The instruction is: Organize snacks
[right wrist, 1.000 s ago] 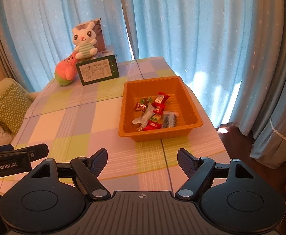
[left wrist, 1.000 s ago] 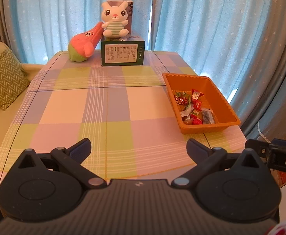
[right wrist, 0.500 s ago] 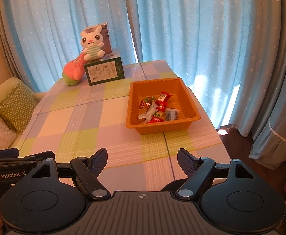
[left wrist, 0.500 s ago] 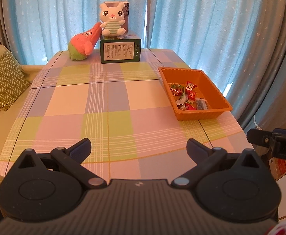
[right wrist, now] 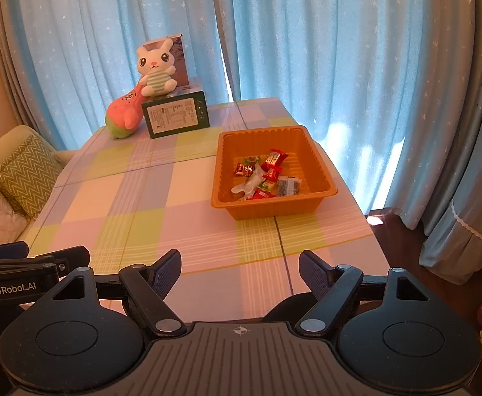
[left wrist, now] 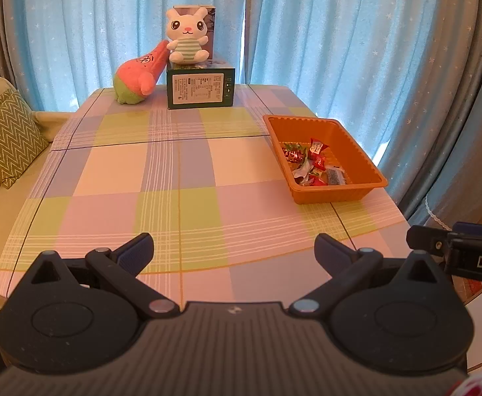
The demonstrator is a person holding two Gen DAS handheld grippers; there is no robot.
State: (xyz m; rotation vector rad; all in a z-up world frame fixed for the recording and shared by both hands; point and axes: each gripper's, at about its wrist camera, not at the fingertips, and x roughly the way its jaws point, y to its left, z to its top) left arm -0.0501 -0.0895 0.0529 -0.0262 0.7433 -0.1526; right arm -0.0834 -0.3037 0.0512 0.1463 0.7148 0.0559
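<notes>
Orange tray (right wrist: 320,165) holds wrapped snacks (right wrist: 267,173), near counter (left wrist: 175,178) right edge. Left gripper (left wrist: 234,250) and right gripper (right wrist: 240,272) short of tray, jaws apart, empty.

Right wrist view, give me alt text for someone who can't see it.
An open hand-held gripper hovers over a checked table, empty. Ahead, an orange tray holds wrapped snacks; a plush rabbit sits on a green box.
</notes>
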